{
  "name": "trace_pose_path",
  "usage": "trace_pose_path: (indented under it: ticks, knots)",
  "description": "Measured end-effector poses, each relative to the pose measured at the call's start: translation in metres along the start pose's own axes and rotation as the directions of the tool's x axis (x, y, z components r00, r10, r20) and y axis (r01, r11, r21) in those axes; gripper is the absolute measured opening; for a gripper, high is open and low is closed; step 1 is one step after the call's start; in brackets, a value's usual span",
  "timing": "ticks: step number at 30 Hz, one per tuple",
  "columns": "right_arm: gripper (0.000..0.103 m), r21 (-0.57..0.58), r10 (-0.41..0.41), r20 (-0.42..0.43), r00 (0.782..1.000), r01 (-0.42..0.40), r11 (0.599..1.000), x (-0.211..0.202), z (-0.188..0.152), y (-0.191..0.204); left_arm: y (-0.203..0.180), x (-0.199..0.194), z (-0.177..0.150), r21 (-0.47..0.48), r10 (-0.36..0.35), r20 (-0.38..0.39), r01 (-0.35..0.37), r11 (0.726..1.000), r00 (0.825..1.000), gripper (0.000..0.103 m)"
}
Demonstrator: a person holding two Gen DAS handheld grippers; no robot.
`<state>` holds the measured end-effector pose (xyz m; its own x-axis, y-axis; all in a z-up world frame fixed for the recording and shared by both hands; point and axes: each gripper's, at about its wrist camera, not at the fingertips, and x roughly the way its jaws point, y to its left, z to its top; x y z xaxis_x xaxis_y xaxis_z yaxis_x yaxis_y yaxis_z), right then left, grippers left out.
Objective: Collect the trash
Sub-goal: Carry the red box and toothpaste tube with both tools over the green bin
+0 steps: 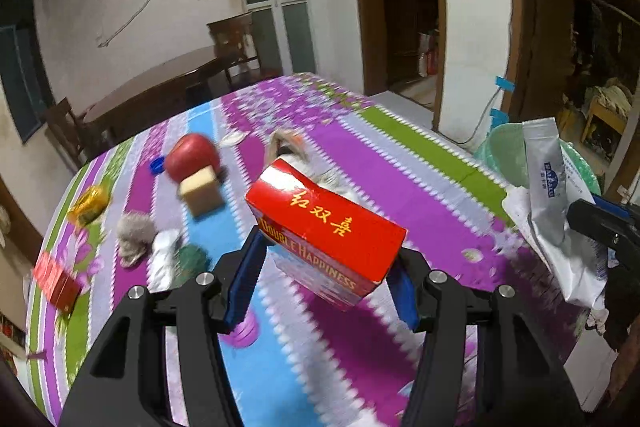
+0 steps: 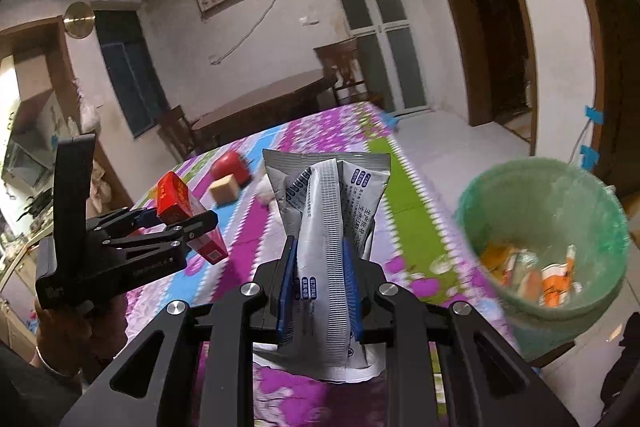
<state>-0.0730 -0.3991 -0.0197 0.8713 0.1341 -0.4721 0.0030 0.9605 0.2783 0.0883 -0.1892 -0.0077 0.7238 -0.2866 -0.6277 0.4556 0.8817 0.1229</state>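
Left tongs [image 1: 326, 271] were clamped across a red cigarette box [image 1: 326, 227], lifted off the counter [image 1: 400, 163]. Right tongs [image 2: 320, 287] pinched a silver pouch [image 2: 332, 227] upright, near the green bin [image 2: 544, 227], probably heading there to drop it.

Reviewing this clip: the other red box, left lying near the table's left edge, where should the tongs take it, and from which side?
The small red box lies flat on the striped tablecloth, long axis roughly along the near-left edge. Probably best to come from above and close across its two long sides, the narrow span, near the middle. Its sides look free of the gold wrapper and grey fluffy clump. Motion blur hides its exact edges.
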Motion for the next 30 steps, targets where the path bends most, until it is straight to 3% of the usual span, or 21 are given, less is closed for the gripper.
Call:
trace_pose_path:
  ticks: [7, 17, 23, 30]
  knots:
    - [0.024, 0.008, -0.132, 0.046, 0.990, 0.131, 0.991, -0.020, 0.015, -0.042, -0.048, 0.017, 0.027, 0.082, -0.057, 0.014, 0.056, 0.995, 0.998, 0.055]
    - [0.024, 0.038, -0.347, 0.034, 0.937, 0.346, 0.938, -0.044, 0.033, -0.125, -0.118, 0.053, 0.061, 0.177, -0.146, 0.001, 0.143, 0.974, 0.989, 0.055]
    - [0.024, 0.065, -0.403, -0.030, 0.915, 0.404, 0.913, -0.047, 0.038, -0.176, -0.162, 0.074, 0.075, 0.230, -0.216, -0.035, 0.218, 0.948, 0.976, 0.055]
    - [0.024, 0.081, -0.414, -0.098, 0.905, 0.421, 0.903, -0.038, 0.041, -0.212, -0.201, 0.098, 0.082, 0.279, -0.289, -0.097, 0.305, 0.911, 0.952, 0.055]
